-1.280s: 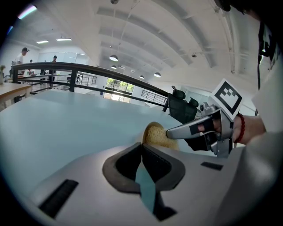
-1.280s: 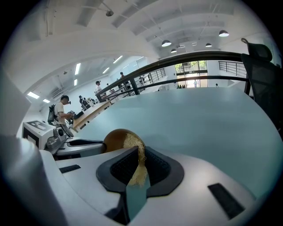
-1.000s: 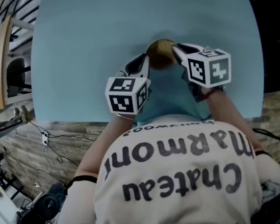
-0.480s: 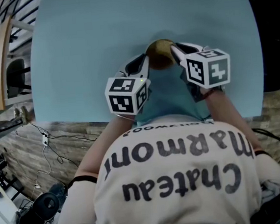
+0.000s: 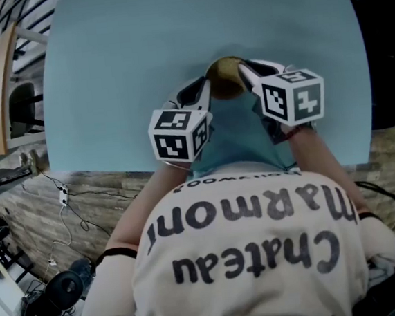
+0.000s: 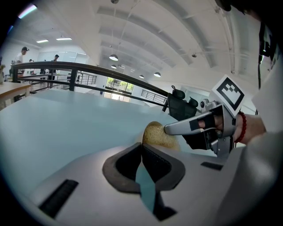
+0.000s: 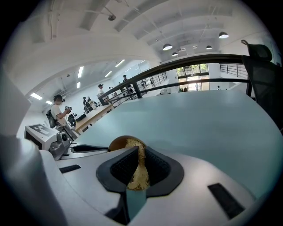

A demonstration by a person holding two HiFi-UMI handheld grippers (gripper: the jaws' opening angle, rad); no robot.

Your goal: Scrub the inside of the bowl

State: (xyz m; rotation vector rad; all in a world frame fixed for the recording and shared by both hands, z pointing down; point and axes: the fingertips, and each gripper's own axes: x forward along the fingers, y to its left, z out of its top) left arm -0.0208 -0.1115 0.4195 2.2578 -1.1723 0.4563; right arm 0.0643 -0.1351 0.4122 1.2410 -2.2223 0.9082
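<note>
No visible change, left claw (image 5: 204, 86), right claw (image 5: 242, 68), bowl (image 5: 226, 79), scrubber (image 7: 137, 171) unmoved.

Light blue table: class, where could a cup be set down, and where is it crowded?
Free: the far stretch of the light blue table beyond the small brown bowl, and the strips either side out to the table's edges. Crowded: the near middle, where left claw and right claw meet at the bowl.
</note>
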